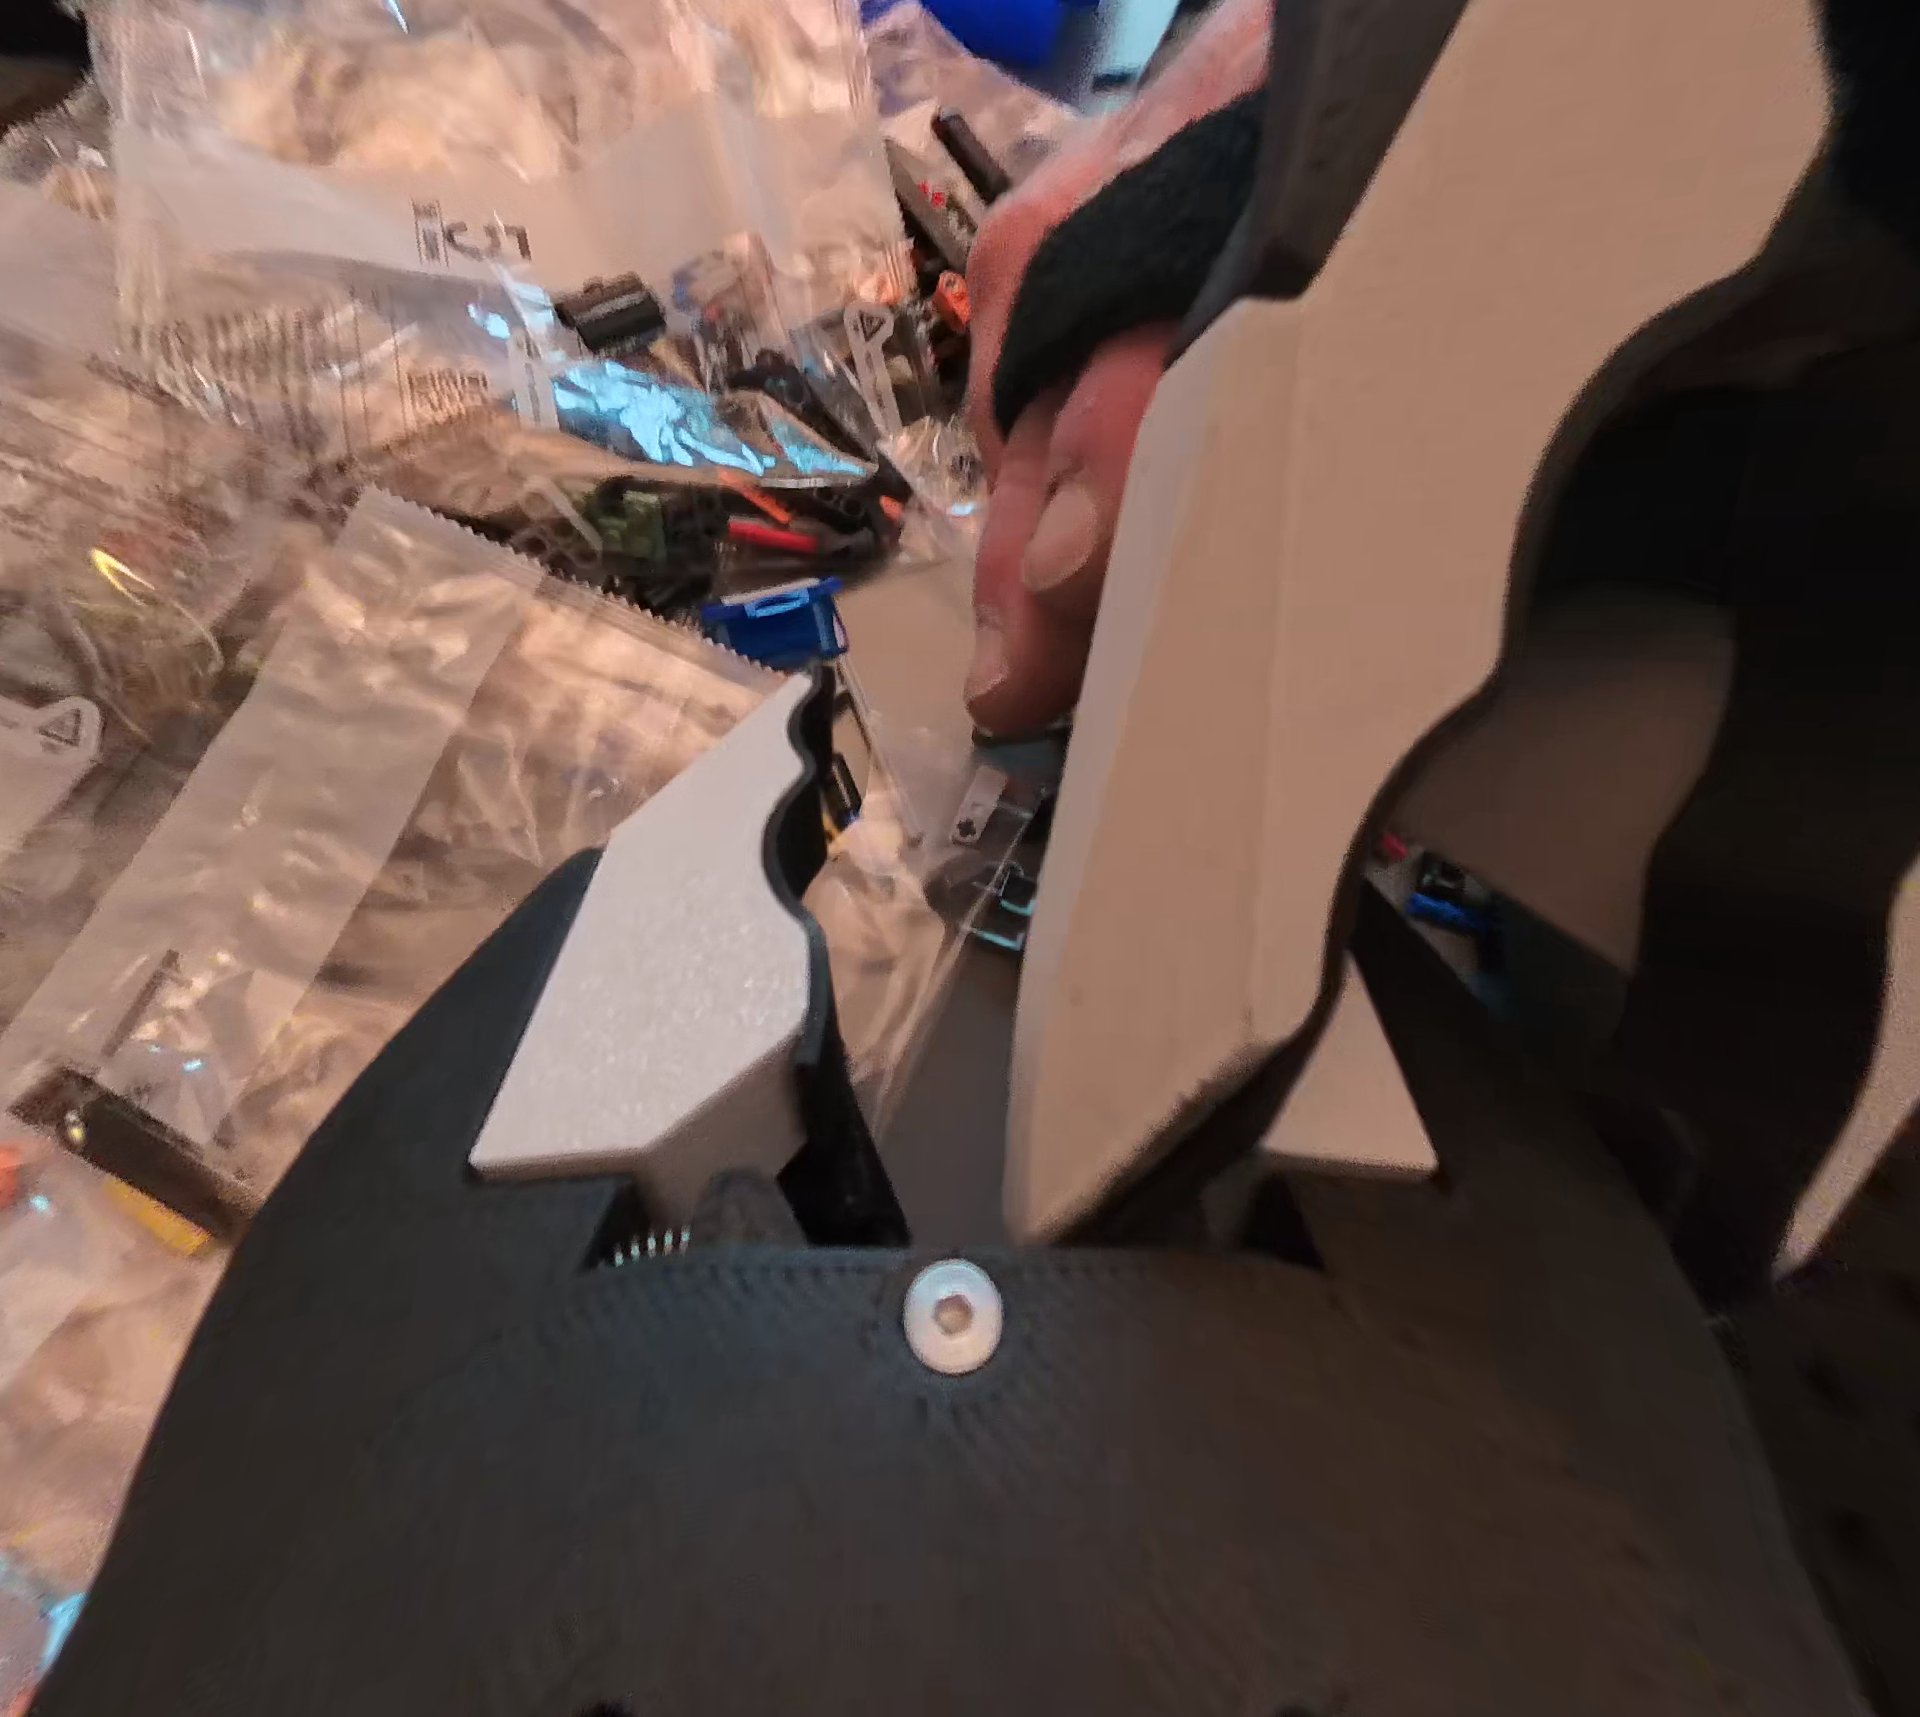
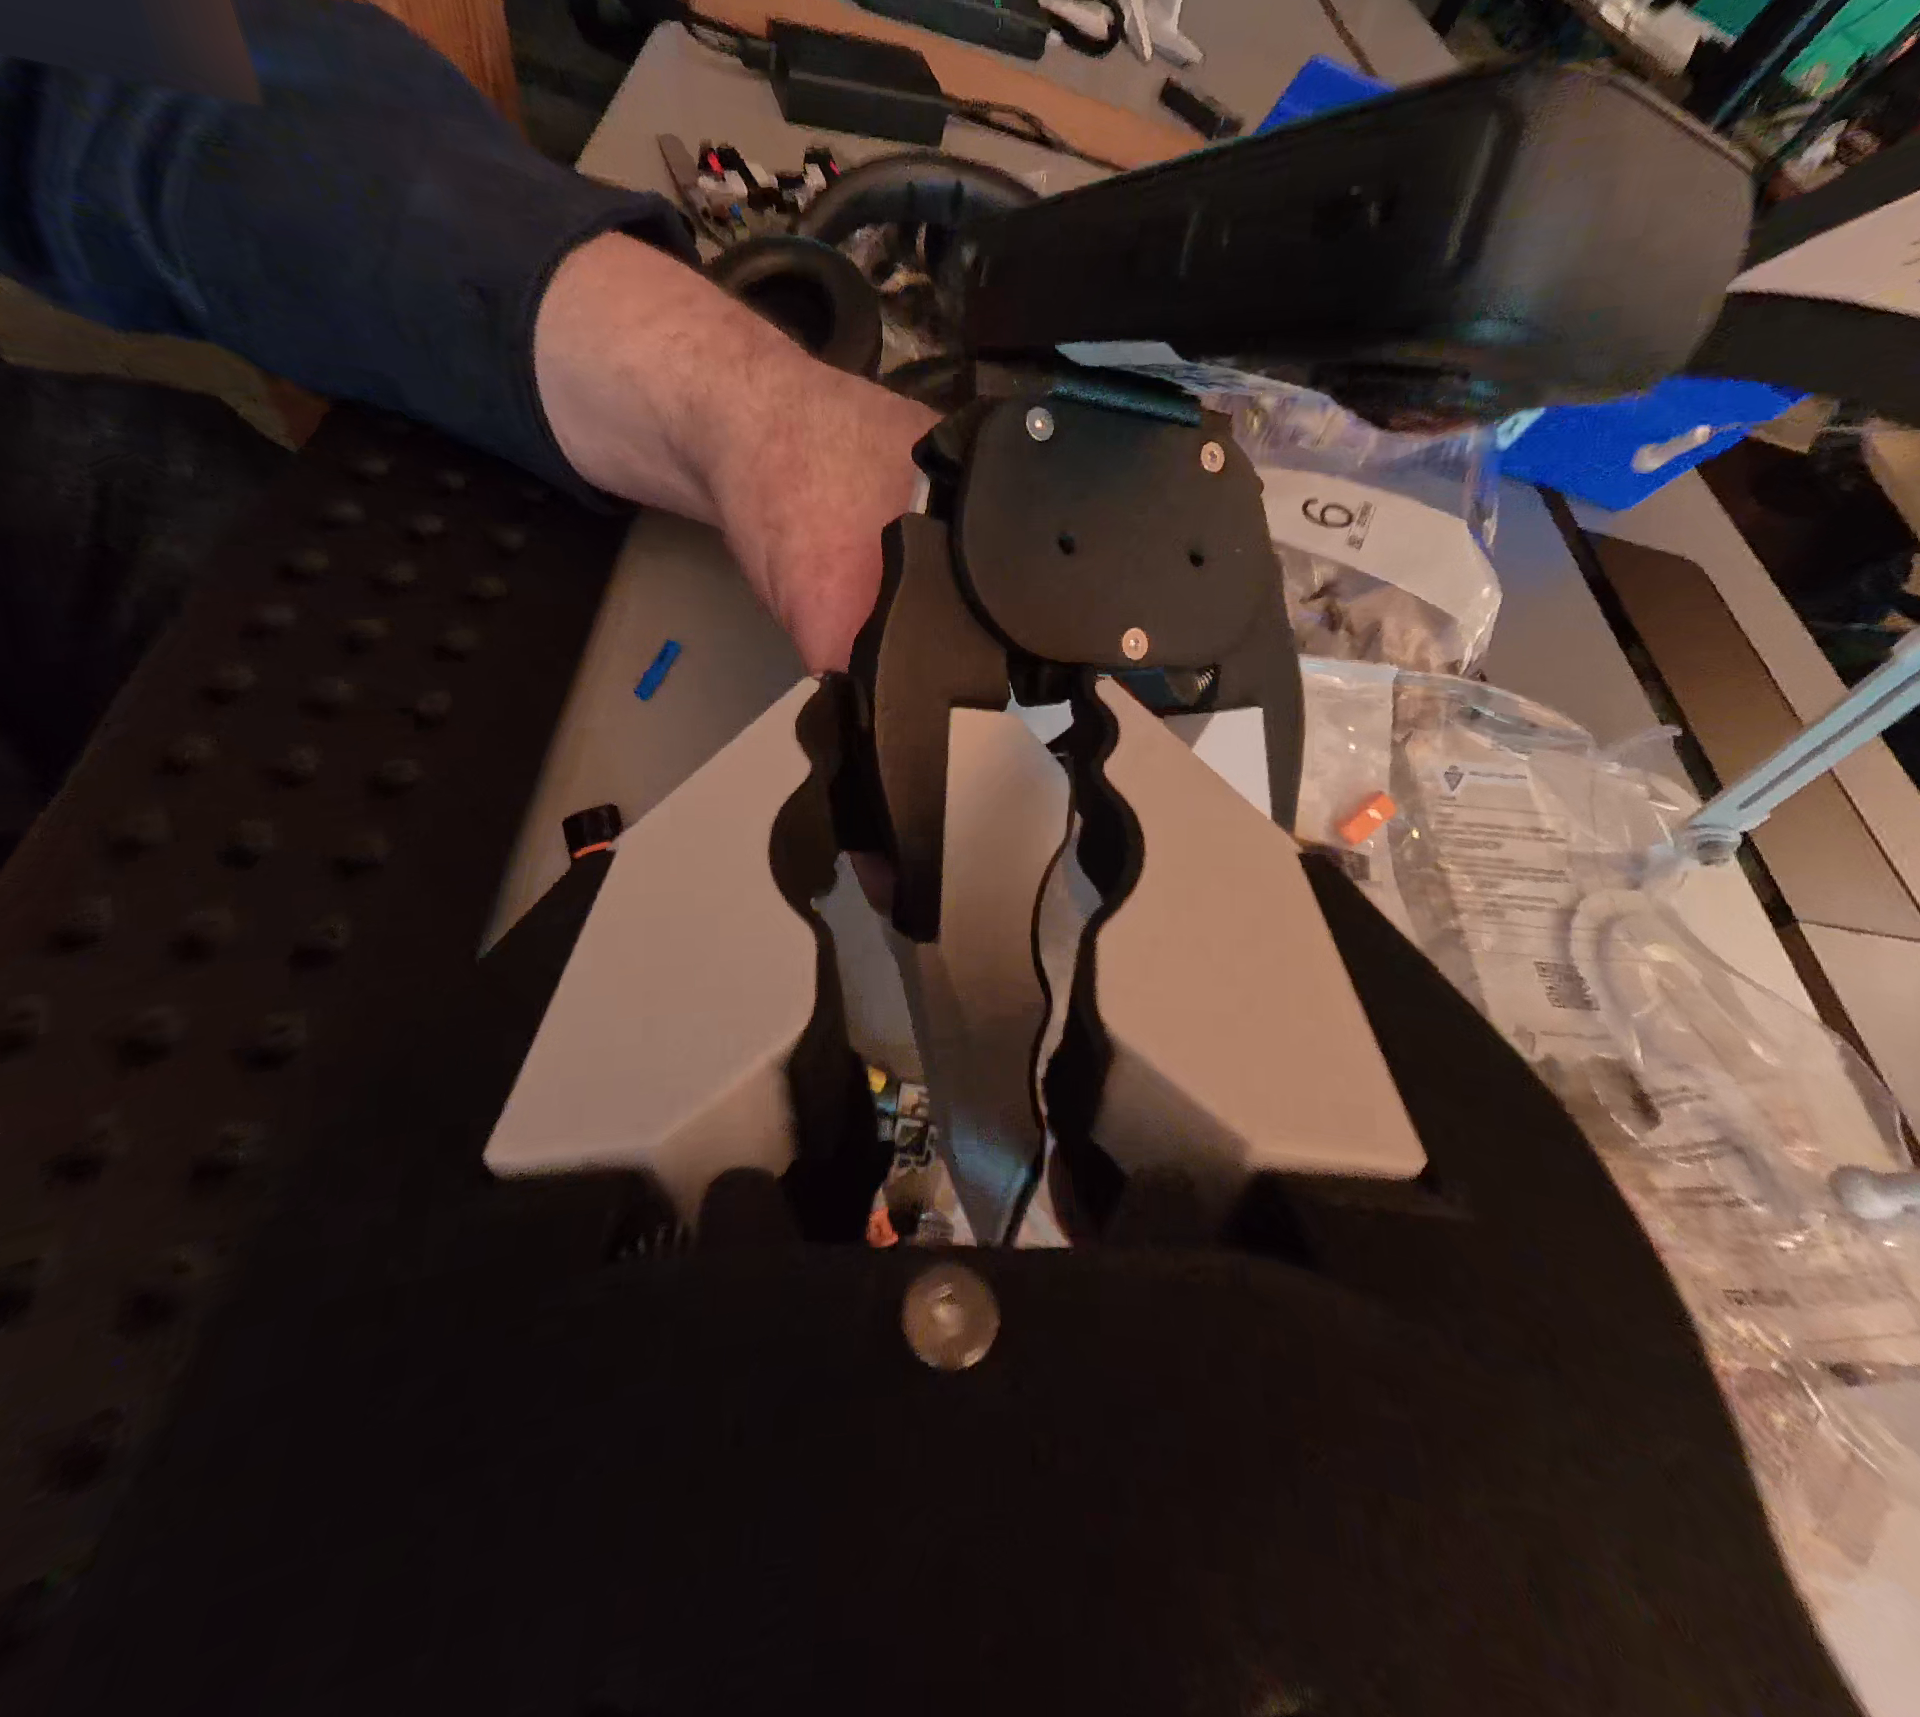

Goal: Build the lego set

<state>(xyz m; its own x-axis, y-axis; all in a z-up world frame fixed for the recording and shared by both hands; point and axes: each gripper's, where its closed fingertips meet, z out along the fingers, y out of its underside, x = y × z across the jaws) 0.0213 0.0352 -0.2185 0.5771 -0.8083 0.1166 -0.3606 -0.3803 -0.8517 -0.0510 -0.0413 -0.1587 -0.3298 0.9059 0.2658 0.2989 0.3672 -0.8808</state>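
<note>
Where gripper (image 1: 914, 836) gapes, bagged lego (image 1: 582, 379) beyond.

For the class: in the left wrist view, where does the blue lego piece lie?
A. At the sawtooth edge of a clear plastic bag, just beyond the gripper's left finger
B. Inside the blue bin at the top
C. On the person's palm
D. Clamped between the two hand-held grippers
A: the blue lego piece sits by the jagged edge of a clear plastic bag, apart from the left hand-held gripper and the person's hand.
</note>
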